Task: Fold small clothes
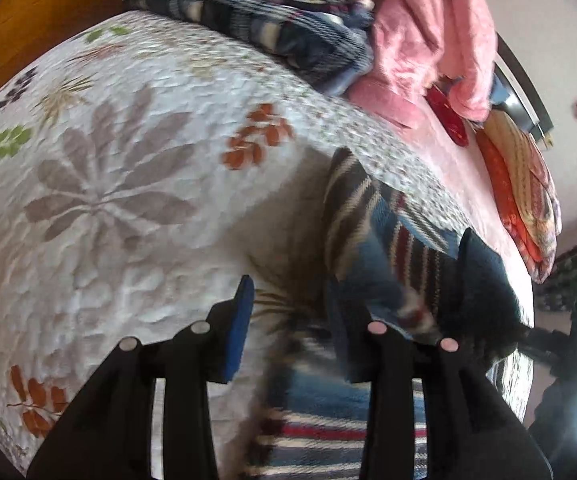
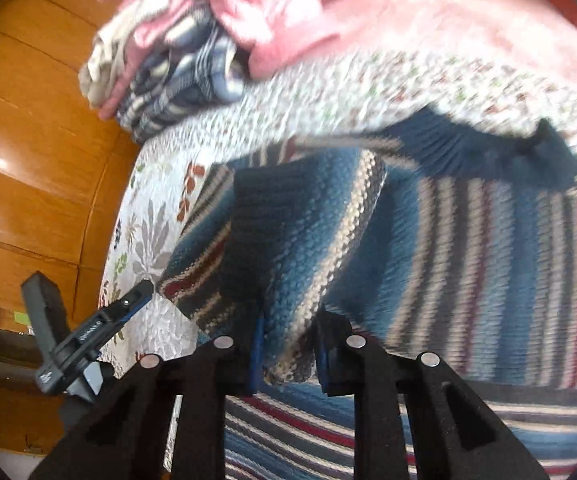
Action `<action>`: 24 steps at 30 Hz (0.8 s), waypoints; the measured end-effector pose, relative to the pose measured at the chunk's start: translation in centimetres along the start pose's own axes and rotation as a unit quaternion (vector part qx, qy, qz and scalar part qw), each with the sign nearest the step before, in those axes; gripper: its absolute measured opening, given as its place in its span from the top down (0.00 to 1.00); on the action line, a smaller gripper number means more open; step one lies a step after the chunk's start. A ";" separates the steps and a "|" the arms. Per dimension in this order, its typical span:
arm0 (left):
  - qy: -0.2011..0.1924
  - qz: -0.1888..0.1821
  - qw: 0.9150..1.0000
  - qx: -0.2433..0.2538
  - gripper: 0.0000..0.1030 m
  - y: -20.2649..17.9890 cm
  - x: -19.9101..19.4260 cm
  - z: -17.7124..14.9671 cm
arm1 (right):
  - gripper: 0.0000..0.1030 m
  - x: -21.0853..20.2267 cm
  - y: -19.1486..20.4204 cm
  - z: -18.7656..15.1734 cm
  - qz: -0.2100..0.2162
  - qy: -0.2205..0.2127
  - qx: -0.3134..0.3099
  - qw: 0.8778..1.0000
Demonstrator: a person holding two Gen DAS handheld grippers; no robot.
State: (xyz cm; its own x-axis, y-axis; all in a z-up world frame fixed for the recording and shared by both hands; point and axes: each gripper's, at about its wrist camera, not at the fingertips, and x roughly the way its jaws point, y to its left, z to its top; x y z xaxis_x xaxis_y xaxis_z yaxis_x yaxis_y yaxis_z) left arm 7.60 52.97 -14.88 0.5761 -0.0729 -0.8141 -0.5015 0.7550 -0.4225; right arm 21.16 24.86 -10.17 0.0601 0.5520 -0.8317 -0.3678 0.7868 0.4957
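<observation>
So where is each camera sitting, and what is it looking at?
Left wrist: rides on the left gripper, looking across the flowery bedspread to a clothes pile; its open fingers show.
Right wrist: rides on the right gripper, looking at the striped sweater it pinches; the left gripper shows too.
Both see sweater, bedspread, pile.

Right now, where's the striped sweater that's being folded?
The striped sweater lies on the floral quilt, filling the right wrist view, with a fold pinched in the right gripper.
</observation>
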 end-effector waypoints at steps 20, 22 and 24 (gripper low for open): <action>0.070 0.051 0.987 0.136 0.65 -8.5 8.7 -3.0 | 0.58 -0.2 -12.1 -0.5 -0.086 0.004 0.058 0.995; 0.071 0.046 0.988 0.132 0.65 -8.5 8.1 -2.8 | 0.58 -1.4 -11.3 -0.8 -0.109 -0.009 0.040 0.993; 0.060 0.033 0.990 0.123 0.65 -8.6 7.1 -2.5 | 0.58 -2.8 -9.9 -0.9 -0.132 -0.031 0.011 0.991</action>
State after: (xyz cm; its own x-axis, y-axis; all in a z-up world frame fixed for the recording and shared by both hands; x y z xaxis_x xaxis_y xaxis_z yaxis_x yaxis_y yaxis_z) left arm 14.39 44.29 -18.02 0.4588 -0.0851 -0.8845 -0.3534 0.8958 -0.2695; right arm 23.78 15.27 -13.01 0.2091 0.3419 -0.9162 -0.3108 0.9116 0.2692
